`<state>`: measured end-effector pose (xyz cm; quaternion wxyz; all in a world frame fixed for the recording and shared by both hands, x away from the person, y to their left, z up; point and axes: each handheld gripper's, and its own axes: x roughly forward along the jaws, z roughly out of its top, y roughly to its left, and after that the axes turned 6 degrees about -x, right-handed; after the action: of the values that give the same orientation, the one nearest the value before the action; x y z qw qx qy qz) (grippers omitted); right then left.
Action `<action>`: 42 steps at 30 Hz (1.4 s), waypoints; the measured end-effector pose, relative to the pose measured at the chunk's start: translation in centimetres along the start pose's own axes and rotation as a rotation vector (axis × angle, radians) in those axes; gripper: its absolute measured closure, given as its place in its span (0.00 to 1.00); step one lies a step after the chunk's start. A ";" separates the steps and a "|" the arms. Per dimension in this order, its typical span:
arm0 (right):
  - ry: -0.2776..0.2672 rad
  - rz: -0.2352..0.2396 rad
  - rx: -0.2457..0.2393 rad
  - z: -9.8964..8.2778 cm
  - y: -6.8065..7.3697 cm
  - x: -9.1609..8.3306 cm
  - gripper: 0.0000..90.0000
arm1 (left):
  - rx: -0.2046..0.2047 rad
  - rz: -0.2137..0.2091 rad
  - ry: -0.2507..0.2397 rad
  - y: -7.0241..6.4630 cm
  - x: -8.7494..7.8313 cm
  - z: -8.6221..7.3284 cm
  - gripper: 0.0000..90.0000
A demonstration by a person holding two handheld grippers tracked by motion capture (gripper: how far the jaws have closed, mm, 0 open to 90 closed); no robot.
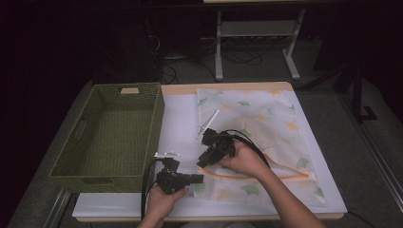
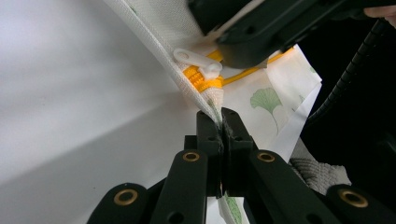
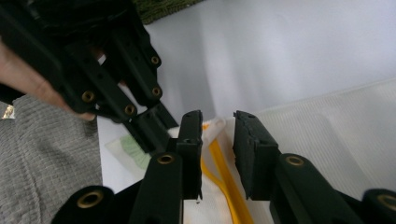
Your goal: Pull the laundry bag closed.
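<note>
A white mesh bag [image 1: 266,123] printed with green leaves lies flat on the table, its yellow zipper along the near edge. My left gripper [image 1: 199,178] is shut on the bag's near-left corner fabric [image 2: 217,100], just past the zipper's end. The white zipper pull [image 2: 198,60] and the yellow zipper teeth [image 2: 203,81] sit right beyond those jaws. My right gripper [image 1: 203,163] hovers over the same corner, and its jaws [image 3: 217,121] stand open above the yellow zipper [image 3: 224,172] without pressing on it. The left gripper [image 3: 116,79] is close by in the right gripper view.
A green woven basket [image 1: 111,133] stands on the left half of the white table top [image 1: 178,118], with nothing visible inside. Grey carpet [image 3: 46,154] lies below the table's near edge. Table legs and cables are on the dark floor behind.
</note>
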<state>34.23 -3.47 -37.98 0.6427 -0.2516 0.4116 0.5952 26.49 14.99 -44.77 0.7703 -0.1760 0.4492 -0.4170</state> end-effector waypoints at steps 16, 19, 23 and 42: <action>0.072 0.020 0.022 0.8 -0.2 2.0 0.89 | 0.032 0.034 0.002 -0.3 0.7 -0.5 0.98; 0.065 0.018 0.015 0.7 -0.2 1.6 0.91 | 0.024 0.041 -0.004 -0.1 0.7 -0.6 0.98; 0.053 0.006 0.001 0.6 0.0 1.3 0.90 | 0.010 0.043 -0.015 0.1 0.6 -0.6 0.98; 0.026 0.044 0.004 -0.7 0.3 0.3 0.98 | -0.042 0.037 -0.047 0.8 0.6 -0.9 0.97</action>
<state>33.82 -3.82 -38.52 0.6245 -0.2489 0.4265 0.6051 26.30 15.11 -46.04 0.7844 -0.1937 0.4427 -0.3888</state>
